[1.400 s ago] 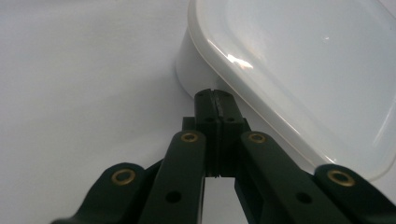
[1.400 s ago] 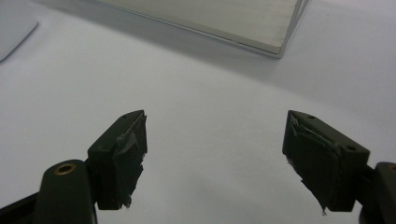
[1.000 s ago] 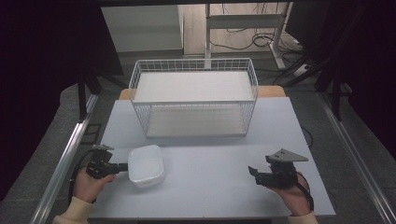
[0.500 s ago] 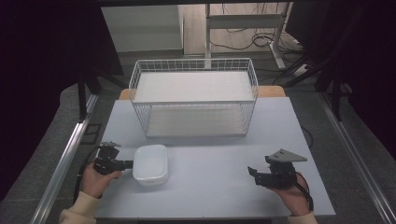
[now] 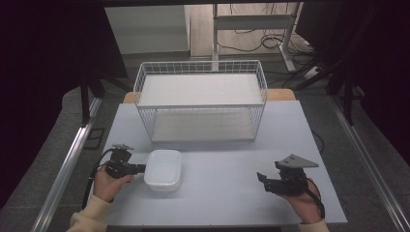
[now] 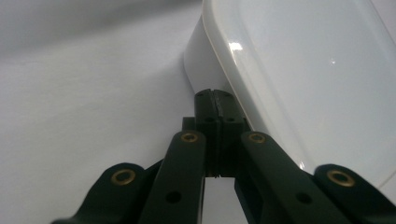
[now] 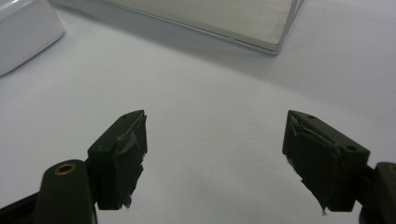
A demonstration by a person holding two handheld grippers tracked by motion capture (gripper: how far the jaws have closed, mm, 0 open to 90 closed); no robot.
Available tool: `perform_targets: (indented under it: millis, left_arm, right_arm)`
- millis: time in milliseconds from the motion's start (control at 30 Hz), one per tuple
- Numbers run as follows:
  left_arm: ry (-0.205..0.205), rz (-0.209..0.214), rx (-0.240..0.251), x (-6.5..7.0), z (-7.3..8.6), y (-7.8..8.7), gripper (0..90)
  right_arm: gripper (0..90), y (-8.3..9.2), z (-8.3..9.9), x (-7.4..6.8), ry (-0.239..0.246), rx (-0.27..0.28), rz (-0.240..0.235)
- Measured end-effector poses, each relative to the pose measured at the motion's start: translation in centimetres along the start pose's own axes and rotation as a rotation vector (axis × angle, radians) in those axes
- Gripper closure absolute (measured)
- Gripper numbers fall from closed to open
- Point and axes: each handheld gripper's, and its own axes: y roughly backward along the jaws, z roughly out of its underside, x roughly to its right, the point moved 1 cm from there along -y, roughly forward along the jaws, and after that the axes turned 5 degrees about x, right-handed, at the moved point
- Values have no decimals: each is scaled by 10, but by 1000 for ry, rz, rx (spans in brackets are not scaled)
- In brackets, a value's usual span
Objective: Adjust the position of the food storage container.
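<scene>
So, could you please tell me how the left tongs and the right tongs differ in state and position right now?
The left tongs are shut, their tips against the side of the white container; the right tongs stand wide open with nothing between them. The left tongs sit beside the container, while the right tongs are apart from it, over bare table. Both are black, hand-held and low over the table.

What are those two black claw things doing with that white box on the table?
A person is holding one claw in each hand. The left claw is shut and its tip sits right against the side of the white container, under its rim, as if pushing it across the table. The right claw is open with nothing in it, resting off to the other side. A wire basket stands at the back of the table with nothing in it.
</scene>
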Motion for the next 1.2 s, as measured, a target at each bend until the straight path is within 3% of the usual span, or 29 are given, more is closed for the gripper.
perform_targets:
  millis: [367,800,1200]
  left_arm:
    - [-52,35,-29,21,-3,-13,896]
    - [-93,79,-30,47,-2,-26,896]
    - [-126,126,-49,74,-15,-46,896]
  right_arm:
    - [221,0,0,0,8,-3,4]
    - [221,-1,1,-1,9,-7,2]
    - [221,-2,1,-2,8,-9,0]
